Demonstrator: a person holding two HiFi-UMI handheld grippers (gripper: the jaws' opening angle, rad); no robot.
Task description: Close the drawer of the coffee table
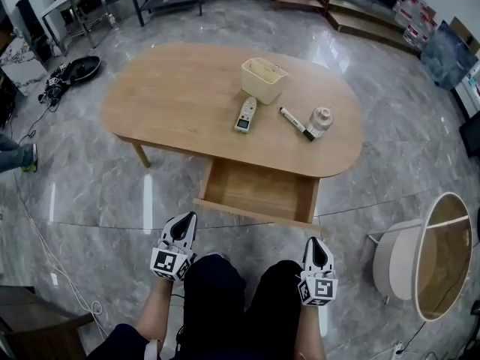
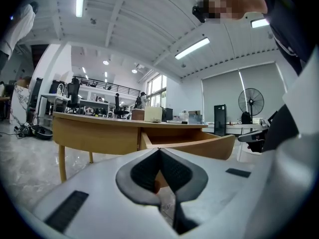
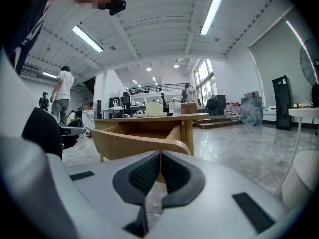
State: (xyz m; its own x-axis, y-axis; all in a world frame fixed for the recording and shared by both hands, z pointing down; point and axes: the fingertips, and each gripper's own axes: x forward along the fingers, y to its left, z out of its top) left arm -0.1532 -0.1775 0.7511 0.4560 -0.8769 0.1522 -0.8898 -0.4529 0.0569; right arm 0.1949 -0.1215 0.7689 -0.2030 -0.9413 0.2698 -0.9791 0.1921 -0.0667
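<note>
A light wooden oval coffee table (image 1: 187,96) stands on the marble floor ahead of me. Its drawer (image 1: 259,190) is pulled out toward me and looks empty. The left gripper (image 1: 184,221) hangs near my left knee, short of the drawer's front panel (image 1: 255,214), jaws pressed together on nothing. My right gripper (image 1: 316,244) is by my right knee, just below the drawer's right corner, also shut and empty. In the left gripper view the drawer (image 2: 192,142) shows beyond the closed jaws (image 2: 160,151). The right gripper view shows the drawer front (image 3: 134,146) past its closed jaws (image 3: 160,154).
On the tabletop sit a cream box (image 1: 264,79), a remote-like device (image 1: 245,115), a marker (image 1: 297,123) and a small white jar (image 1: 321,118). A round white side table (image 1: 431,257) stands at my right. Cables and bags (image 1: 67,73) lie at the far left.
</note>
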